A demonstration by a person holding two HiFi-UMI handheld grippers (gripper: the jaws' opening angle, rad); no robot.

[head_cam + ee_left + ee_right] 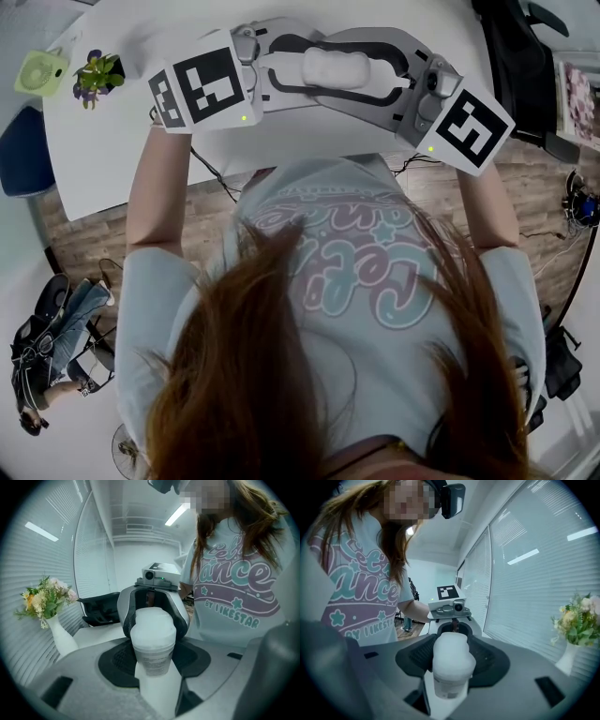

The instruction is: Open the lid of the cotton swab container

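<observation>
The cotton swab container (336,67), a white tub with a printed band, lies sideways between the two grippers, one end in each, and its lid looks shut. The left gripper (292,67) has its jaws part spread and clamped on its end of the tub, with the black pads against the sides. The right gripper (380,70) pinches the other end the same way, so the two sets of jaws come almost tip to tip around the tub. Both are held over the white table (112,150), close to its near edge, which curves just below the marker cubes, and the person's body stands right behind that edge. To the left a broad stretch of tabletop runs out to a small green fan (39,71) near the corner, well apart from the grippers. To the right the table ends beside a dark chair (511,47). A white vase of flowers (52,623) stands on the tabletop off to one side of the jaws, well apart from the tub, with window blinds (28,573) behind it. Wooden floor (84,234) shows below the table's near edge
</observation>
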